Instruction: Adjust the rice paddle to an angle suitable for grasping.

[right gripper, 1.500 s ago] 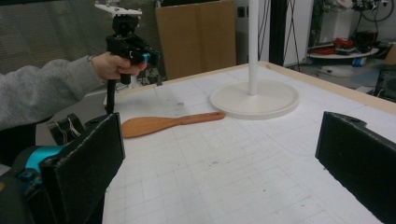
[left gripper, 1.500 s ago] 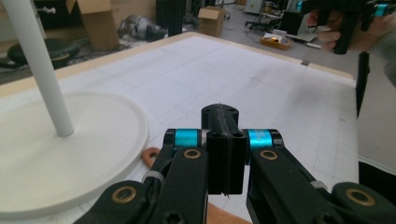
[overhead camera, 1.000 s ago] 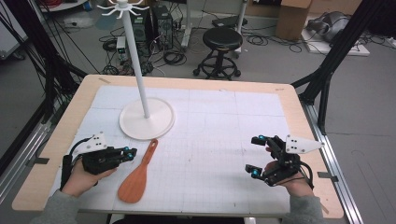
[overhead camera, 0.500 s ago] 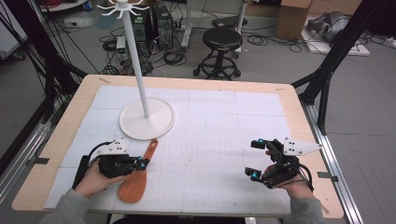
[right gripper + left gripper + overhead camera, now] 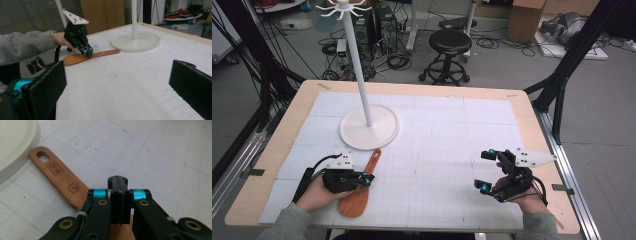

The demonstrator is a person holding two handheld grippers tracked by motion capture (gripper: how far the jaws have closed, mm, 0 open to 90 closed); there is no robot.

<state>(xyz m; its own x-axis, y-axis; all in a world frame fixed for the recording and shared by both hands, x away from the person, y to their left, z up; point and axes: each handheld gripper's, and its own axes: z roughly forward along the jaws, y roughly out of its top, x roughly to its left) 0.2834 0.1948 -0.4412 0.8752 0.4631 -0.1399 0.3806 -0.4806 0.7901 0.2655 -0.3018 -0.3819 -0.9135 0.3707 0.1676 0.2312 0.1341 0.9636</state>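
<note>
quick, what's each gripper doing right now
left gripper: shut, jaws pressed together with nothing between them, above the flat brown wooden spatula.
right gripper: open, holding nothing.

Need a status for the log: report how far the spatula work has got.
Done: the left tool is down at the wooden spatula, jaws shut above its handle. In hand: no grip shows; the spatula lies flat beside the white stand. Left: grasping and lifting it. The right tool waits open.
</note>
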